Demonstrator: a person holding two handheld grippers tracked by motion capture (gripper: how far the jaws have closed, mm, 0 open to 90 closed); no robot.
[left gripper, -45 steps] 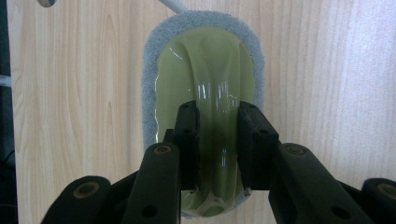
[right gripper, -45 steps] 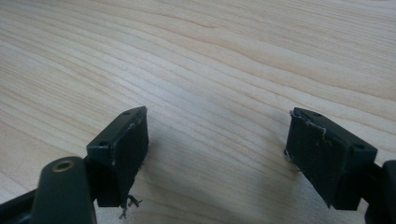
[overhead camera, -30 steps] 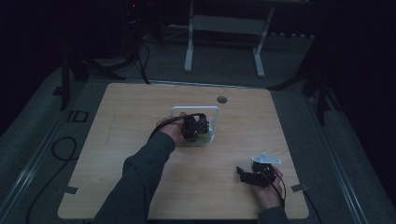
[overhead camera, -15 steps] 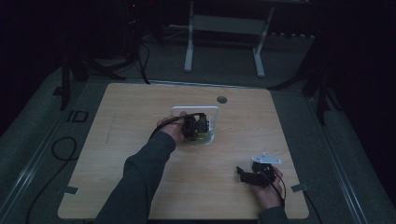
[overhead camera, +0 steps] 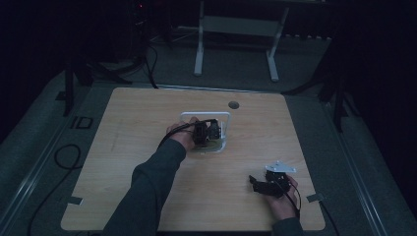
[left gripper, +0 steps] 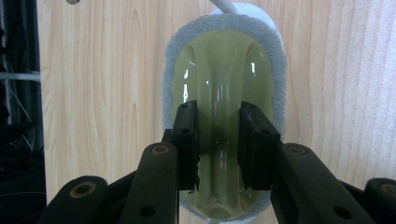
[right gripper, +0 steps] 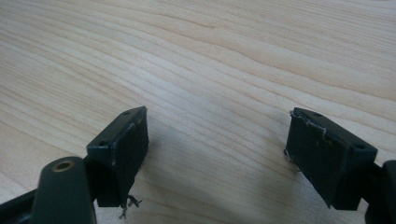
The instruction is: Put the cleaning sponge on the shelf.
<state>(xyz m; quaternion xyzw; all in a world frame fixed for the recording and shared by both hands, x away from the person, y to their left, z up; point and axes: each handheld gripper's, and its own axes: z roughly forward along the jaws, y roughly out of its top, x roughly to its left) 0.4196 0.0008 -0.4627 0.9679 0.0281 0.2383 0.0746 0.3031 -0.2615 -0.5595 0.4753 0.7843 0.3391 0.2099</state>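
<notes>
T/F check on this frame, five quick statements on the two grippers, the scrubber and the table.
1. The left gripper has its jaws closed on the raised middle ridge of the yellow-green scrubber. True.
2. The right gripper holds a sponge. False: its jaws are wide apart over bare wood.
3. The scrubber has a grey pad around its edge. True.
4. The right gripper is at the table's far left corner. False: it is near the front right edge.
5. The left gripper works by a white frame. True.
</notes>
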